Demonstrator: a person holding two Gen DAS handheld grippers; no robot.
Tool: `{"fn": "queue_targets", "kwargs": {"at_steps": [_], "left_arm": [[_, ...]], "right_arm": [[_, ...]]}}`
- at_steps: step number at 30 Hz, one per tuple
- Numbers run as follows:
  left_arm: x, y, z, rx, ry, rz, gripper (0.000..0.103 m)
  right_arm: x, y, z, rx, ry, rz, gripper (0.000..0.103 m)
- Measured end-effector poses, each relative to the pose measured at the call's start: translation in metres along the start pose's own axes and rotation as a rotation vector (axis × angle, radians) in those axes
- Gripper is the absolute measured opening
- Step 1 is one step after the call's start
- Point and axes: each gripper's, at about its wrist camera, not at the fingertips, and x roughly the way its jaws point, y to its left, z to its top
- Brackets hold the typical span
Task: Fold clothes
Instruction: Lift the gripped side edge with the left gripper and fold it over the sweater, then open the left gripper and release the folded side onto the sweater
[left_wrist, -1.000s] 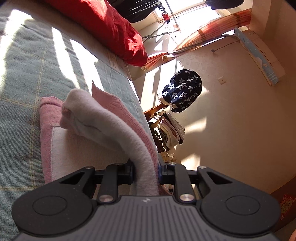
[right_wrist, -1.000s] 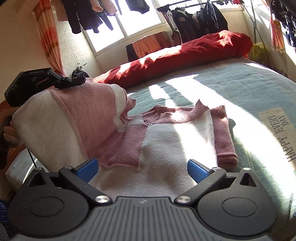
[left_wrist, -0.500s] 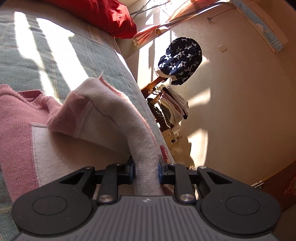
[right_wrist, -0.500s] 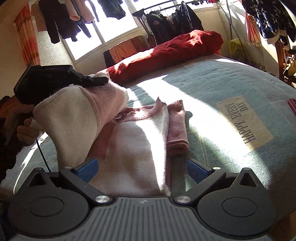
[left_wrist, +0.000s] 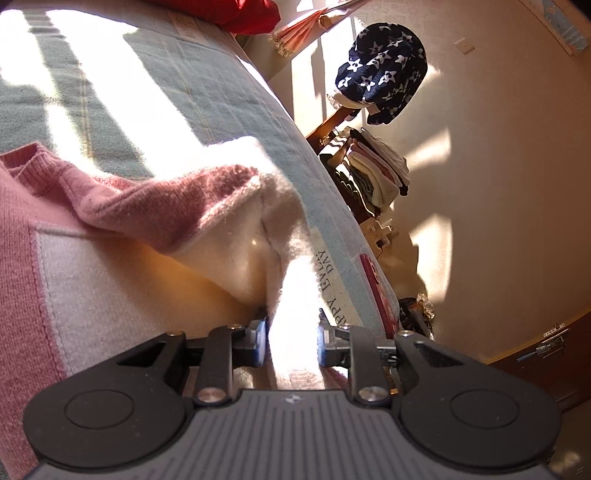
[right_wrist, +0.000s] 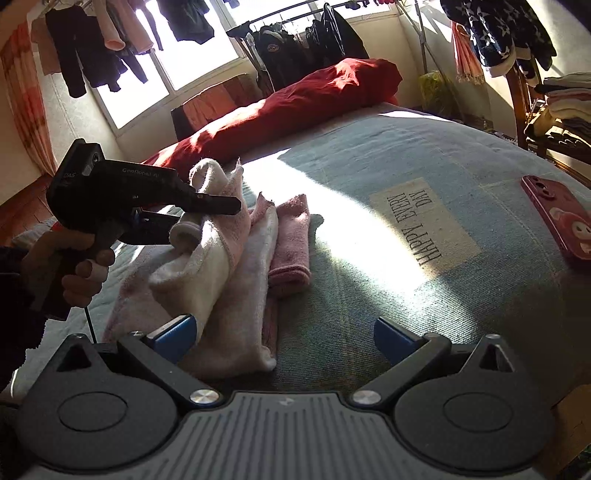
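A pink and white knit sweater lies partly folded on the bed, its right sleeve folded in along the side. My left gripper is shut on a bunched white part of the sweater and holds it above the rest. In the right wrist view the left gripper sits over the sweater's left half with the fabric draped below it. My right gripper is open and empty, low at the sweater's near edge; its left pad touches the hanging fabric.
The bed has a grey-green cover with a printed label. A red phone lies at its right edge. A red pillow lies at the far end. A chair with folded clothes stands beside the bed.
My left gripper has carried the lifted sweater half rightward across the body and lower. The right gripper stayed open and shifted right, so the sweater now sits toward its left.
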Motion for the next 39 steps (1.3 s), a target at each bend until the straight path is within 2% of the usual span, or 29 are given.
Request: {"fn": "queue_targets", "kwargs": {"at_steps": [2,4,6,9,13,17,20,24,27,29,30,32,35,37,39], "left_arm": [[0.006,0.000,-0.001,0.013,0.015,0.025,0.023],[0.009,-0.002,0.000,0.024,0.027,0.035,0.032],[0.009,-0.006,0.001,0.032,0.030,0.022,0.046],[0.010,-0.015,0.004,0.062,0.027,0.024,0.056],[0.003,-0.022,0.006,0.093,0.015,0.053,0.061],[-0.022,-0.023,-0.003,0.145,-0.006,0.098,0.069],[-0.049,-0.029,-0.023,0.230,-0.027,0.156,0.069],[-0.086,-0.045,-0.062,0.386,-0.067,0.252,0.078],[-0.106,-0.057,-0.093,0.510,-0.092,0.329,0.080],[-0.109,-0.064,-0.108,0.579,-0.092,0.335,0.080],[-0.110,-0.066,-0.112,0.599,-0.097,0.315,0.081],[-0.106,-0.067,-0.107,0.600,-0.098,0.275,0.081],[-0.093,-0.064,-0.082,0.571,-0.125,0.253,0.081],[-0.081,-0.057,-0.064,0.557,-0.148,0.258,0.081],[-0.069,-0.043,-0.050,0.540,-0.123,0.291,0.081]], "right_arm": [[0.000,0.000,0.000,-0.002,0.001,-0.003,0.103],[0.000,0.000,0.000,-0.003,0.001,-0.006,0.103],[-0.001,-0.001,0.000,-0.005,0.002,-0.009,0.103],[-0.002,0.000,-0.001,-0.007,0.003,-0.013,0.103],[-0.005,0.003,0.000,-0.010,-0.004,-0.008,0.103],[-0.011,0.005,0.001,-0.018,-0.017,-0.005,0.103],[-0.013,0.006,0.001,-0.011,-0.023,0.003,0.103],[-0.012,0.009,0.001,-0.006,-0.022,0.017,0.103],[-0.011,0.013,0.000,-0.012,-0.019,0.024,0.103],[-0.012,0.015,-0.001,-0.004,-0.019,0.035,0.103],[-0.013,0.016,-0.002,0.001,-0.019,0.041,0.103],[-0.014,0.018,-0.002,0.004,-0.021,0.044,0.103],[-0.017,0.024,-0.003,0.002,-0.026,0.041,0.103],[-0.021,0.028,-0.005,-0.006,-0.033,0.043,0.103],[-0.025,0.031,-0.006,-0.016,-0.038,0.031,0.103]]}}
